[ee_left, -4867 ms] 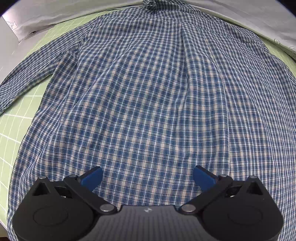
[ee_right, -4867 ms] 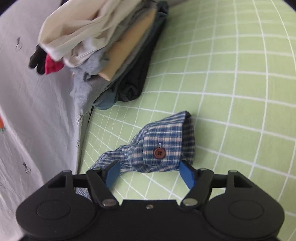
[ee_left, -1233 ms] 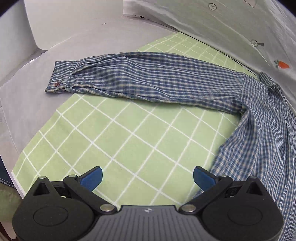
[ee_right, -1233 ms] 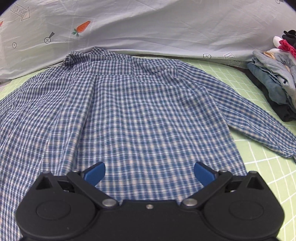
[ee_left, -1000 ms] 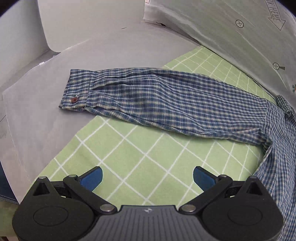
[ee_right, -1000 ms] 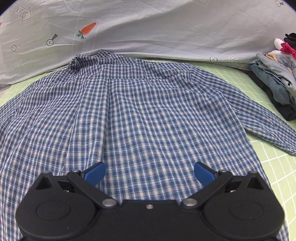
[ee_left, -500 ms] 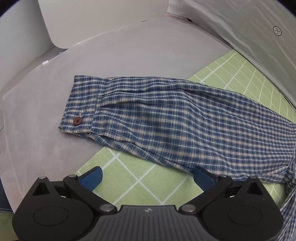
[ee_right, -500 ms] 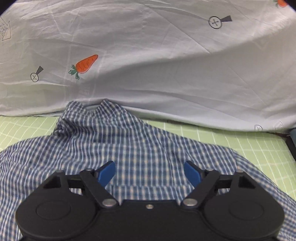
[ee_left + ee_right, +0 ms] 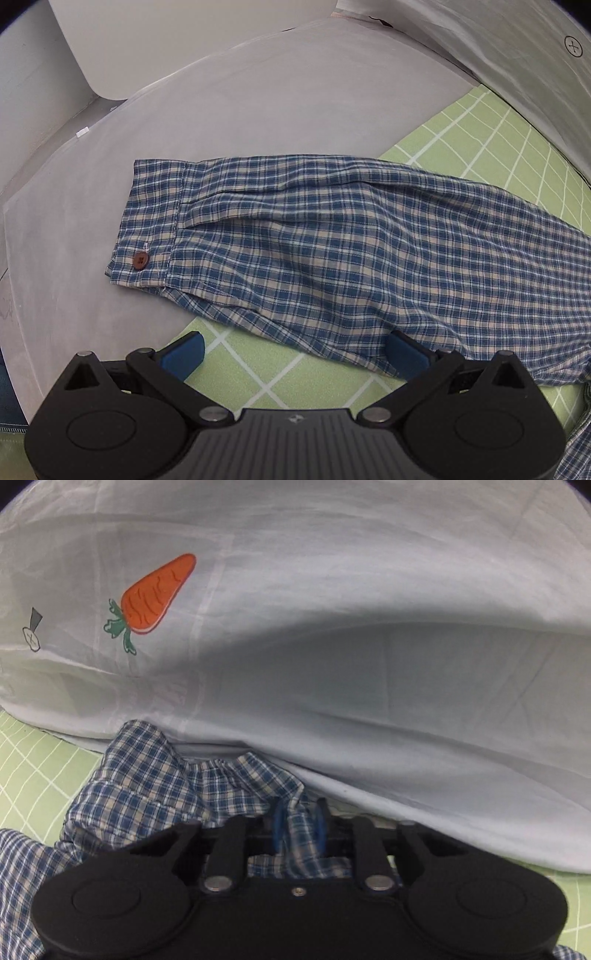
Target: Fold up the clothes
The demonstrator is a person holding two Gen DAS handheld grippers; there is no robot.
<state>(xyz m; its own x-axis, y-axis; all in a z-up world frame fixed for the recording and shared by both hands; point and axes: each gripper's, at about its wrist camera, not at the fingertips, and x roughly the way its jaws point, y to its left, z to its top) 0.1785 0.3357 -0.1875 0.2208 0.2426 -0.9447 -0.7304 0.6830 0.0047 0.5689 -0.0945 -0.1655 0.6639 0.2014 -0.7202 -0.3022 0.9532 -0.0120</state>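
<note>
We held the left gripper (image 9: 293, 349) low over the near edge of the plaid shirt sleeve (image 9: 332, 251), its two blue pads spread wide and holding nothing. The left pad (image 9: 183, 354) sat above the green grid mat (image 9: 258, 373), and the right pad (image 9: 406, 354) sat at the sleeve's lower hem; we could not tell whether it touched the cloth. The sleeve lay flat and stretched out, running from the right of the view toward the left. Its cuff (image 9: 147, 225) rested on the grey table surface (image 9: 258, 103) beyond the mat's edge, with a brown button (image 9: 140, 260) near the cuff's lower corner. The rest of the sleeve crossed onto the mat.

We had the right gripper (image 9: 299, 829) closed on the shirt collar (image 9: 236, 779), with a fold of blue, white and cream plaid pinched between its blue pads. The collar was bunched up and lay against the bottom edge of a pale blue sheet (image 9: 369, 664) that hung behind the mat. A printed carrot (image 9: 157, 594) showed on the sheet up and left of the collar, with a small grey mark (image 9: 32, 631) further left. To the left of the gripper body the shirt's plaid fabric spread down over the green mat, which showed at the left edge of the right wrist view.
</note>
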